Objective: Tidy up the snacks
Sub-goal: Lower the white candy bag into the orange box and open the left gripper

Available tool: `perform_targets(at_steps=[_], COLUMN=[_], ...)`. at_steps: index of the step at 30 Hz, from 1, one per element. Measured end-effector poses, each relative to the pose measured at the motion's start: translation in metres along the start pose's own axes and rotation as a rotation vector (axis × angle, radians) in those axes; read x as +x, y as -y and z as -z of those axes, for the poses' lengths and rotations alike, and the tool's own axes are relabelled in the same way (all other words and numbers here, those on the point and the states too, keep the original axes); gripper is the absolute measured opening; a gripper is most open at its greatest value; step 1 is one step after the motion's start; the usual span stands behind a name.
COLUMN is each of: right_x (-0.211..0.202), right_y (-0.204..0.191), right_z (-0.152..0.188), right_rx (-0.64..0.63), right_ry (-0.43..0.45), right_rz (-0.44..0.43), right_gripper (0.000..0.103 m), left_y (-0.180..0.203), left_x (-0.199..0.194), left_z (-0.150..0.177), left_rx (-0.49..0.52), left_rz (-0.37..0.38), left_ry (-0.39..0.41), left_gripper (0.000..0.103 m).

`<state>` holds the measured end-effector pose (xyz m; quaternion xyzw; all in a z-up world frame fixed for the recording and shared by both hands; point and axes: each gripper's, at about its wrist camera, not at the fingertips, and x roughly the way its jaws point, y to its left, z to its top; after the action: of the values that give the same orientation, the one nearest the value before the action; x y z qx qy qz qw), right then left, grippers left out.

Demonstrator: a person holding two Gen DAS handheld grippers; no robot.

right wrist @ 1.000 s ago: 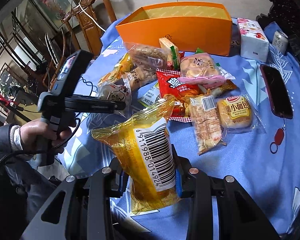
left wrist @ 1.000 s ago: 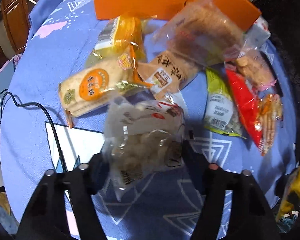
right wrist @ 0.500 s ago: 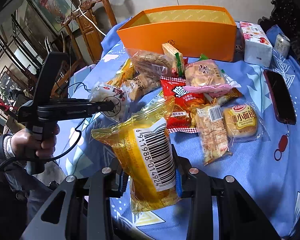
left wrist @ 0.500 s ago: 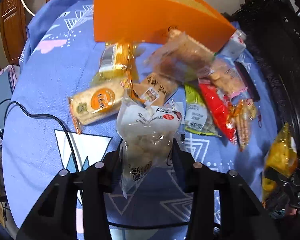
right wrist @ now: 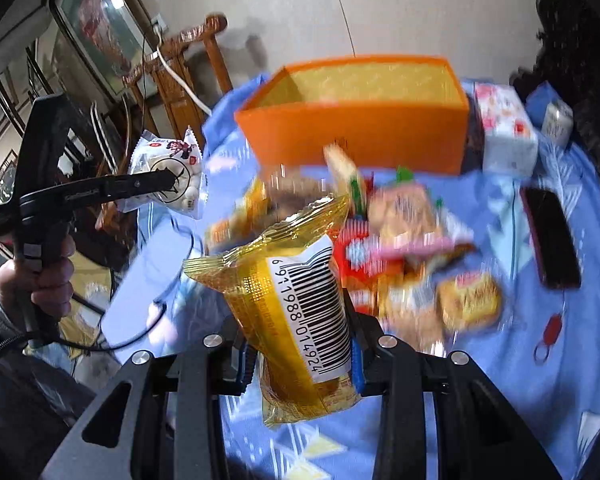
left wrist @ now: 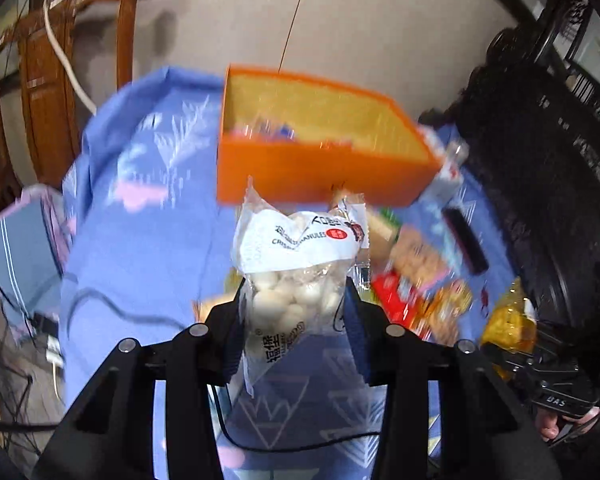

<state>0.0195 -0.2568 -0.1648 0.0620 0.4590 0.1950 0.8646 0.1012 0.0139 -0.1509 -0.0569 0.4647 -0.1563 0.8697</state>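
the left gripper (left wrist: 296, 312) is pinching a white snack bag (left wrist: 298, 264) low down, raised above the table's near edge and aimed at the orange box (left wrist: 324, 168) by the far edge; the right gripper (right wrist: 300, 344) is clamping a gold packet (right wrist: 296, 304) upright; either slack bag risks slipping or snagging the box's rim.

Blue-clothed table (right wrist: 540, 360), orange box (right wrist: 360, 136), snack packets (right wrist: 412, 264)

Snack pile (right wrist: 404, 248) on tablecloth motion-blurred.
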Motion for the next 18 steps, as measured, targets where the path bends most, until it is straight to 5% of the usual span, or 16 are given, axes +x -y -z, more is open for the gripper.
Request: perform_targets(at_steps=[10, 18], right_x=[-0.006, 0.018], right_y=[0.005, 0.02], right_z=[-0.136, -0.233], right_rx=[-0.015, -0.028], right_ry=[0.258, 0.328], right_rz=[0.057, 0.119], right_gripper=[0.036, 0.037], left_y=[0.023, 0.035], left_x=[-0.007, 0.025], left_z=[-0.124, -0.214], left_rx=[0.082, 0.126], left_rz=[0.035, 0.022], left_ry=[0.157, 0.216], left_gripper=[0.043, 0.044])
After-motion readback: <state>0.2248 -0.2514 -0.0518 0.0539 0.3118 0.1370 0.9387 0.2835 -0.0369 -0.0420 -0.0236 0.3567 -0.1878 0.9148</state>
